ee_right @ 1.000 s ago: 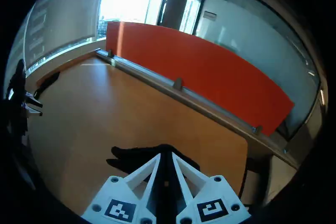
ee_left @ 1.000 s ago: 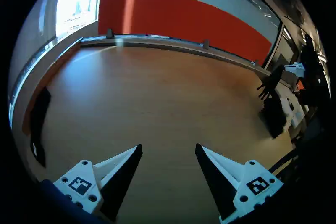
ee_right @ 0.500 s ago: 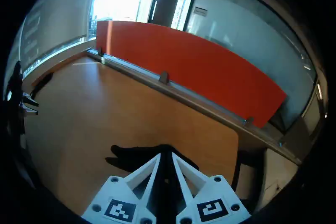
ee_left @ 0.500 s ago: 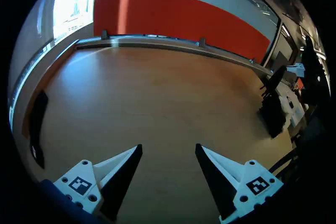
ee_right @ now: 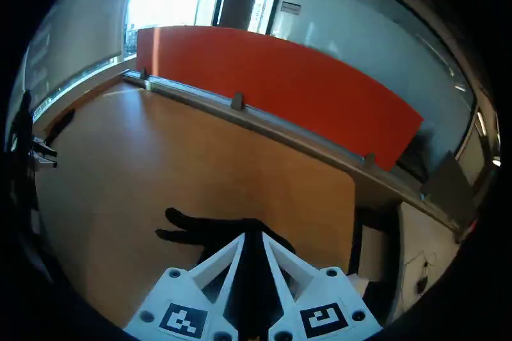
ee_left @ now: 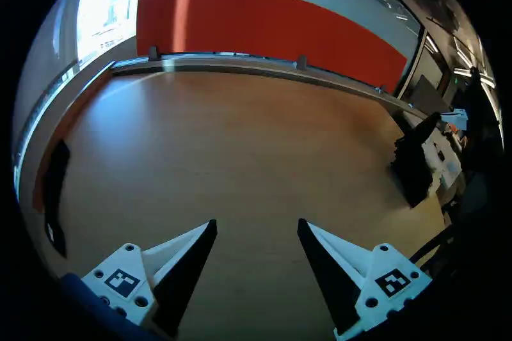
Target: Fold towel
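My left gripper (ee_left: 256, 229) is open above a bare stretch of the wooden table (ee_left: 243, 149), with nothing between its fingers. A dark towel (ee_right: 214, 235) sticks out ahead of my right gripper (ee_right: 253, 242), whose fingers are shut on it; its ragged edge hangs over the table (ee_right: 160, 162). In the left gripper view the same dark towel (ee_left: 413, 165) shows as a dark bunch at the table's right end, with the right gripper's dark outline (ee_left: 425, 126) above it. The other gripper appears as a dark shape (ee_right: 25, 149) at the far left of the right gripper view.
An orange partition (ee_left: 269, 24) on a metal rail (ee_left: 256, 66) runs along the table's far edge. A flat black object (ee_left: 54, 190) lies at the table's left edge. Beyond the right end are a cluttered white desk (ee_left: 448, 155) and glass walls (ee_right: 358, 27).
The right gripper has swung to the right with the dark towel, bringing the table's right end and the floor beyond into view. The left gripper has hardly moved.
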{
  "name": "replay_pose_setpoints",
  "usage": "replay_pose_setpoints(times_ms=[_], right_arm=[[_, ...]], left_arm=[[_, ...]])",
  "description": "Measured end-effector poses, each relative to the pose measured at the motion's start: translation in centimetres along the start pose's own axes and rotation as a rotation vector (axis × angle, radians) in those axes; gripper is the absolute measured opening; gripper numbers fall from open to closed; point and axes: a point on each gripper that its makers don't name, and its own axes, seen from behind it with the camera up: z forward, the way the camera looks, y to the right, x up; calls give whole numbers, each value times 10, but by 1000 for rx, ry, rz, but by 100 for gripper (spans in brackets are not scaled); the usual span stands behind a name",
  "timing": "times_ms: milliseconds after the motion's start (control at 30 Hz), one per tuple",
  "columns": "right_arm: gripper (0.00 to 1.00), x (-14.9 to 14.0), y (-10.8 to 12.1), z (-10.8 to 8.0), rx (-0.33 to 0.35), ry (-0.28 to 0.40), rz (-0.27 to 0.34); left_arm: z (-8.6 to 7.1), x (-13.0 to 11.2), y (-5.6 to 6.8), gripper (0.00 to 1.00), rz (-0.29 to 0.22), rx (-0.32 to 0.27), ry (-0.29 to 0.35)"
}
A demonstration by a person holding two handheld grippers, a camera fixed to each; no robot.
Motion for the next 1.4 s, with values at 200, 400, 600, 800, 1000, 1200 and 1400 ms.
replay_pose_setpoints(times_ms=[200, 400, 600, 800, 1000, 1200, 1400], right_arm=[[4, -43, 1, -15, -30, -46, 38], [4, -76, 1, -22, -53, -79, 80], [4, -101, -1, -24, -66, -109, 107], [4, -132, 1, -21, -88, -152, 146], [4, -170, 4, -11, -102, -204, 207], [4, -194, 3, -1, -104, -234, 253], [4, -206, 3, 3, -114, -252, 265]], left_arm=[[-1, -4, 3, 93, 6, -6, -3], [-4, -7, 4, 93, 13, -6, -9], [-5, -7, 5, 93, 19, -4, -10], [-7, -8, 6, 93, 26, -4, -11], [-8, -10, 5, 94, 34, 1, -18], [-10, -11, 5, 94, 37, 4, -20], [-12, -10, 5, 94, 37, 8, -18]])
